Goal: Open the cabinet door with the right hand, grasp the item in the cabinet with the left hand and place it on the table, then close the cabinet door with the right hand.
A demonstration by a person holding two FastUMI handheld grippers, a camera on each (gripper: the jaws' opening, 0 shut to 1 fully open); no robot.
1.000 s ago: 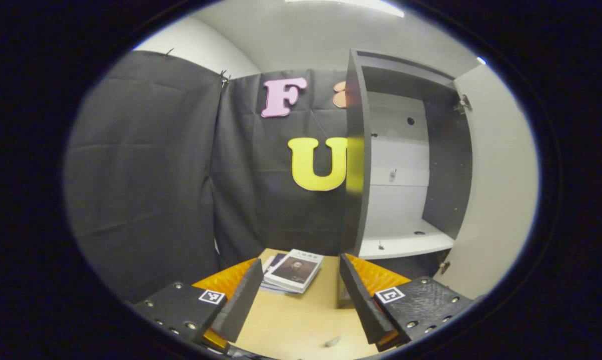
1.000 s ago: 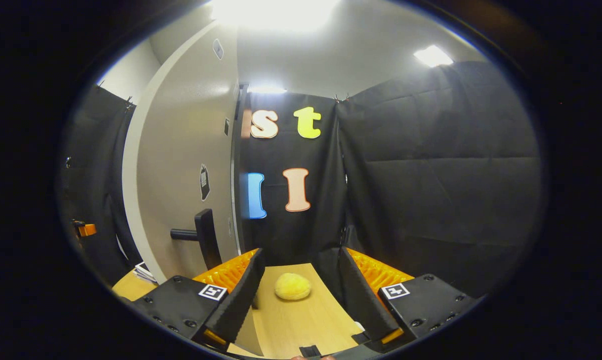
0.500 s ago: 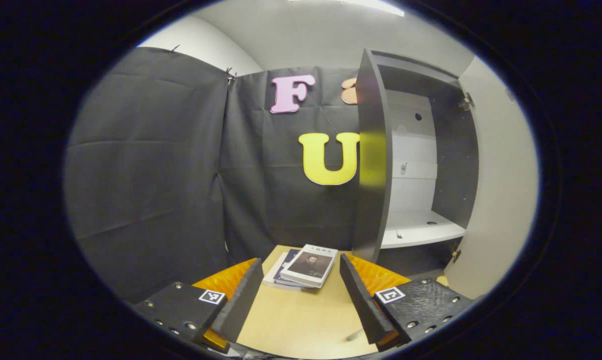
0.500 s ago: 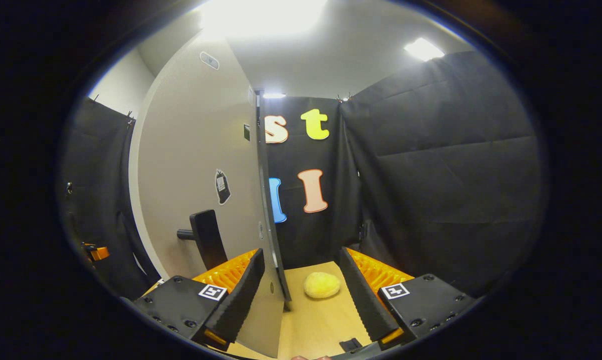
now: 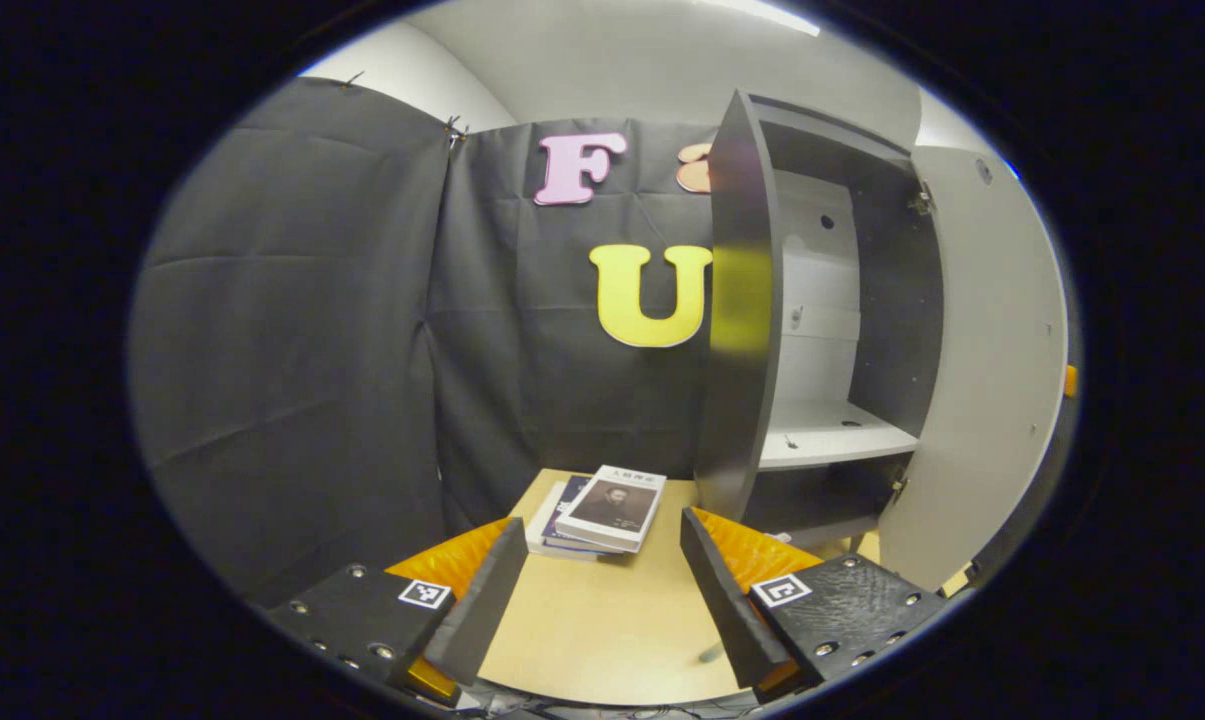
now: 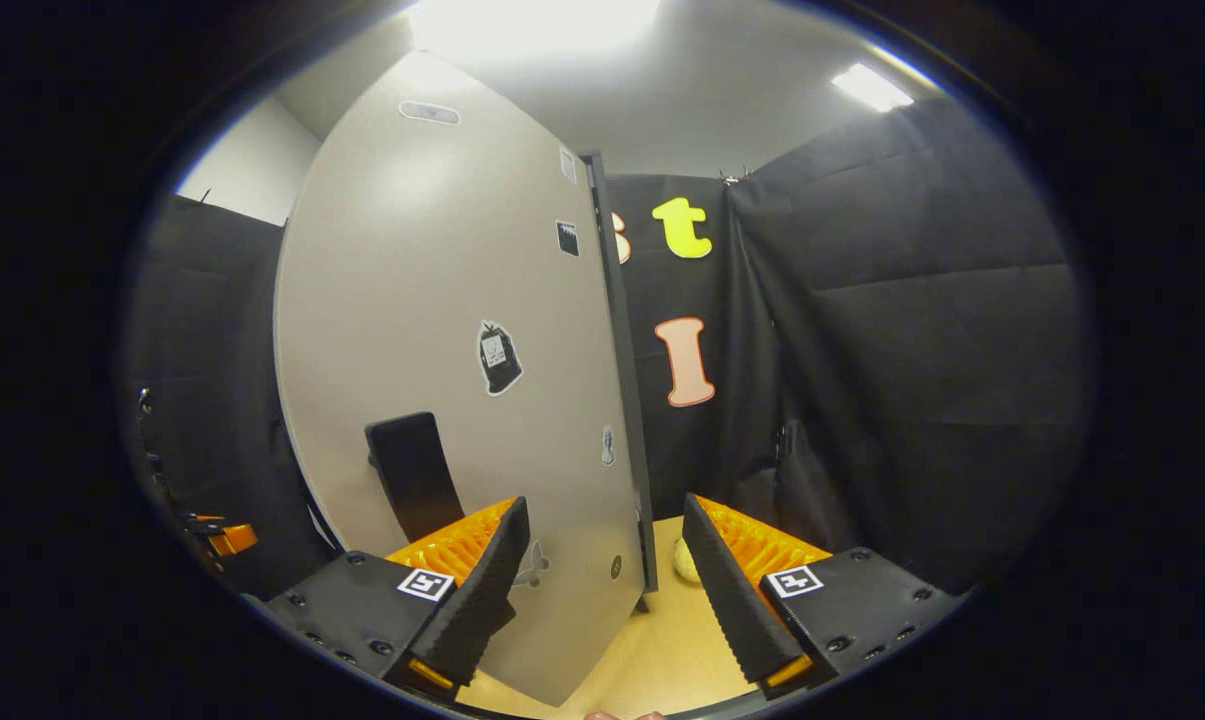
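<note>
The cabinet stands open, dark sided with a white back, and its shelf is bare. Its pale door hangs at the right. In the right gripper view the door's outer face looms close, with a black handle left of my fingers. The door's free edge runs down between the fingers of my open right gripper. A yellow round item lies on the table, half hidden behind that edge. My left gripper is open over the table, holding nothing.
A small stack of books lies on the table to the left of the cabinet's side panel. Black cloth walls close in the booth on the left, back and right. Another gripper's orange part shows past the door's left side.
The door has swung across the right gripper view from left to centre, now covering most of the yellow item. The left gripper has drawn back a little; the cabinet opening looks narrower.
</note>
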